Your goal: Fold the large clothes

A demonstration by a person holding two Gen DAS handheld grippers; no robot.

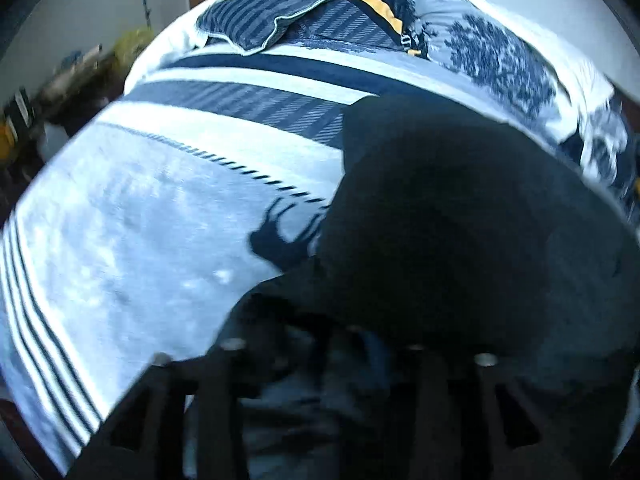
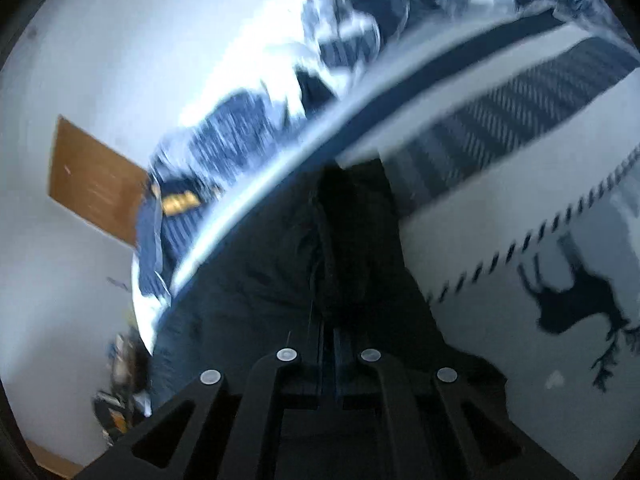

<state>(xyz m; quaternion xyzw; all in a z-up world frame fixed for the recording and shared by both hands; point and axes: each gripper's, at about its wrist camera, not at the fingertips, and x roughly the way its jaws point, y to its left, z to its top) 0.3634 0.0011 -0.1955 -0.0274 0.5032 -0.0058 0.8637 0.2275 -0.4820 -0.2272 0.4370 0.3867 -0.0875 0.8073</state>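
A large black garment lies on the bed, bulging up right in front of the left wrist camera. My left gripper sits at its near edge; the cloth drapes over the fingers, which look shut on it. In the right wrist view the same black garment hangs forward from my right gripper, whose two fingers are close together with a fold of the cloth pinched between them. Both views are blurred by motion.
The bed is covered by a blue and white striped blanket with a dark deer figure. A striped pillow and other bunched clothes lie at the bed's far end. A brown board hangs on the white wall. Clutter stands beside the bed.
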